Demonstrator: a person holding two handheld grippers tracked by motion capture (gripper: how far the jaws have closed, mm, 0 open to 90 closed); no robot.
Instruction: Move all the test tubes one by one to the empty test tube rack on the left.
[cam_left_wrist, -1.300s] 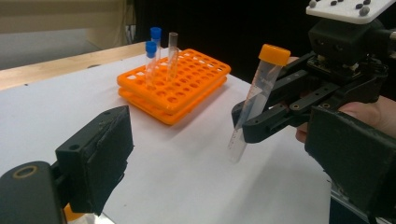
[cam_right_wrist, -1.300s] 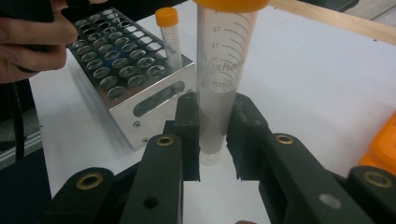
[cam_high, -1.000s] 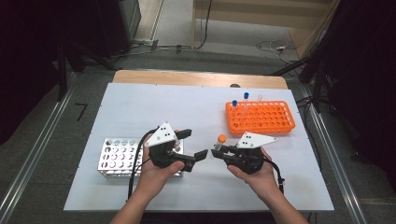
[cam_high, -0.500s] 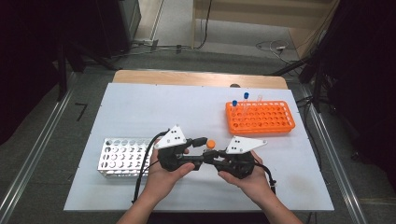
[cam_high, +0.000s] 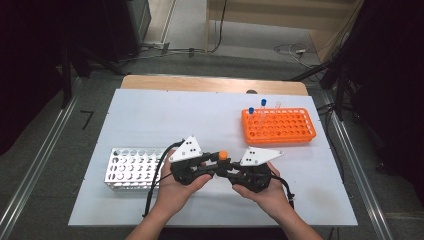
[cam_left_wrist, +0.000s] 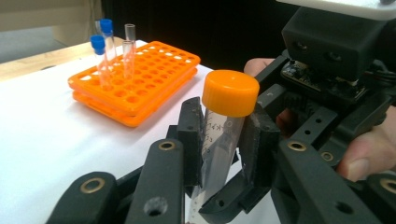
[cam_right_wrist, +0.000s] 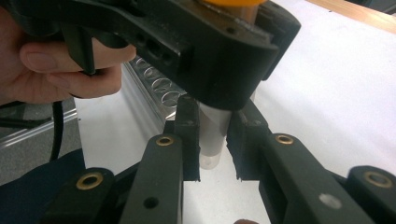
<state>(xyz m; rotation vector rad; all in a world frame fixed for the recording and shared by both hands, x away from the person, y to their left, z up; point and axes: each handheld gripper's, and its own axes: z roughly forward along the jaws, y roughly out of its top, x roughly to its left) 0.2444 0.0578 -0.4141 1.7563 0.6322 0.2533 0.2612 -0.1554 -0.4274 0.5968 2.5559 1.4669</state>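
Table: a white table top lay under my forearms, which came in from its near edge.
Orange rack: an orange rack stood at the far right of the table, well apart from my hands, with two blue-capped tubes and clear uncapped ones upright in its far-left corner.
Metal rack: a silver rack with round holes lay at the near left, just beside my left hand.
Left gripper: my left gripper was pinching the tube just below its cap, one black jaw on either side of the clear wall.
Right gripper: my right gripper met the left head-on above the table's near middle, its jaws on either side of the tube's lower end, pressed to it or very nearly so; I could not tell how firm the hold was.
Tube: the orange-capped tube stood close to upright between the two grippers, cap up, held clear of the table between the two racks.
Cap: the orange cap showed as a small bright dot between the grippers' two grey plates.
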